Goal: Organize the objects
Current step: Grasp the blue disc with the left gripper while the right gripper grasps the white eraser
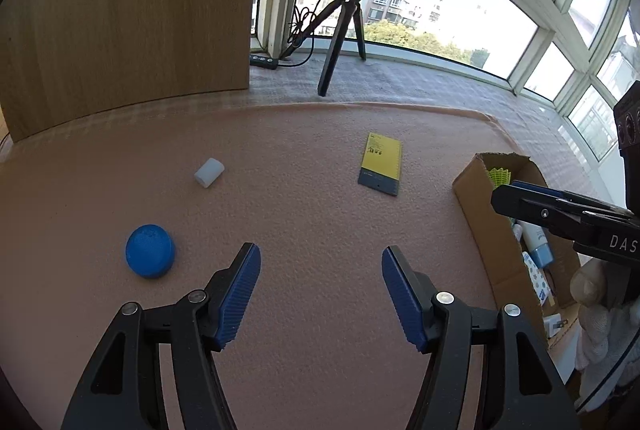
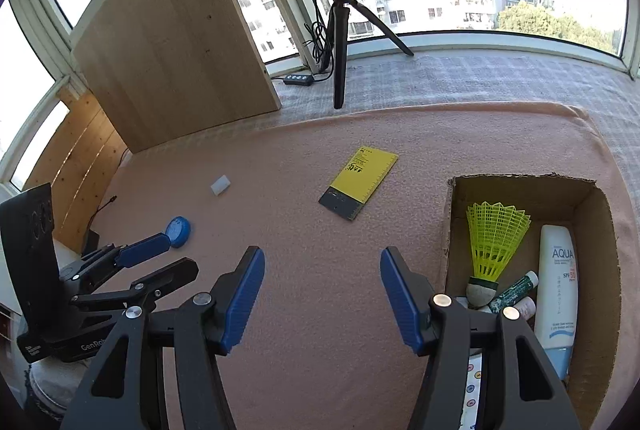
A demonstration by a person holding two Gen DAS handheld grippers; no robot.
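Both claws, left claw and right claw, gape wide and empty over the pink worktop; blue lid lies near left.

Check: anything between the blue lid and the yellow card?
Only the small white block, roughly between blue lid and yellow card in the right wrist view; otherwise bare pink mat.

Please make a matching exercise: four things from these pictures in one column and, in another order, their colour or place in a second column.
1. shuttlecock
2. round lid
3. flat card
4. small block

a. blue, on the pink mat
b. white, on the mat
c. inside the cardboard box
d. yellow and grey, on the mat

Pairs: 1-c, 2-a, 3-d, 4-b
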